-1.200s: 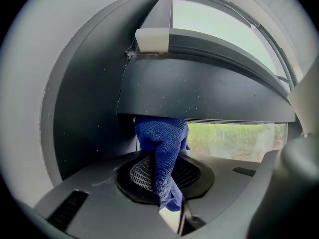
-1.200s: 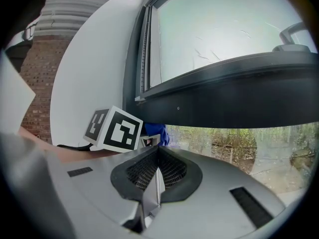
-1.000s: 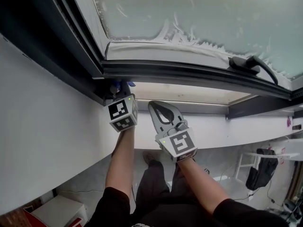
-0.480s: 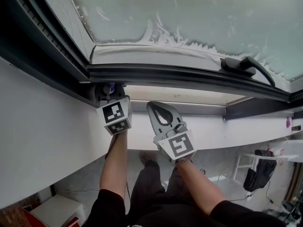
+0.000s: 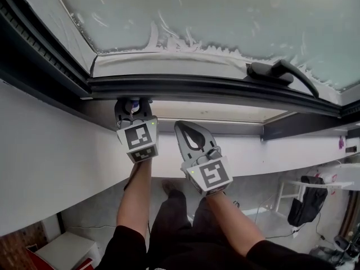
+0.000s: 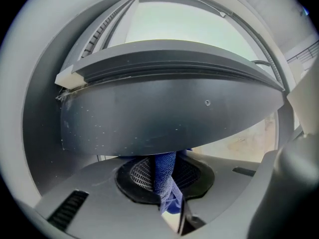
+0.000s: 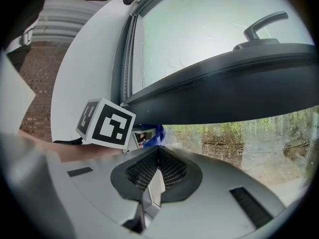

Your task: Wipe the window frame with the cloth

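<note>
Jaws of our left gripper (image 6: 167, 185) are clamped on a blue cloth (image 6: 163, 167), whose bunched top presses against the underside of the dark window frame (image 6: 164, 118). Our right gripper (image 7: 153, 176), closed on nothing, hangs just below the frame, beside the left. We judge the cloth soft, light and limp. Gripping it near the bunched middle should keep a firm pad against the frame.
</note>
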